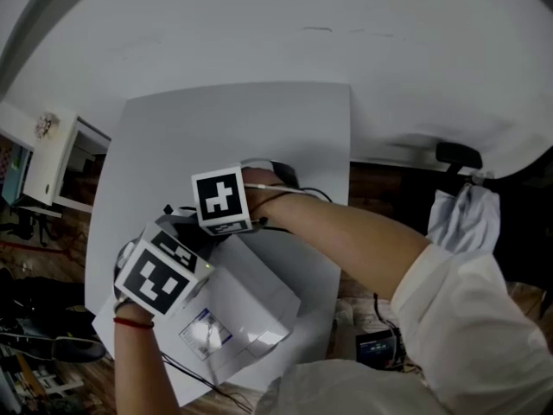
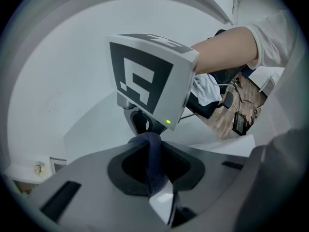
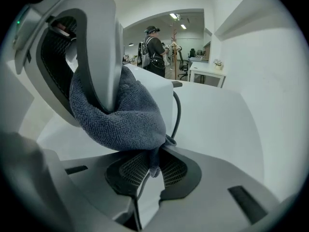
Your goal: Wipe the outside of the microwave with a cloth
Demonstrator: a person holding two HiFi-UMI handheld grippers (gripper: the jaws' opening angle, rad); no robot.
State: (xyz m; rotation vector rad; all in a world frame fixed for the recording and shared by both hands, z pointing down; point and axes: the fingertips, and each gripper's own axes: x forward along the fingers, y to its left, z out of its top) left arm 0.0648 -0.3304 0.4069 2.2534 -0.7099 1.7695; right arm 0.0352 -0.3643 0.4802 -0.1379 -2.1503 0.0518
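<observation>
The white microwave (image 1: 255, 305) stands at the near end of the white table (image 1: 259, 137), its door window facing the near-left side. Both grippers hang close together over its far-left corner; their marker cubes (image 1: 162, 277) (image 1: 221, 199) hide the jaws in the head view. A grey-blue cloth (image 3: 118, 112) is stretched between them. My right gripper (image 3: 152, 164) is shut on one corner of it, and the cloth drapes round a finger (image 3: 96, 57) of the left gripper. In the left gripper view, my left gripper (image 2: 153, 170) is shut on a dark fold of the cloth (image 2: 153, 153).
A black cord (image 3: 176, 115) runs down the white box behind the cloth. A person (image 3: 153, 52) stands far off by desks (image 3: 208, 70). To the table's right, the wooden floor holds cables and a black device (image 1: 377, 346). A white cabinet (image 1: 54, 158) stands at the left.
</observation>
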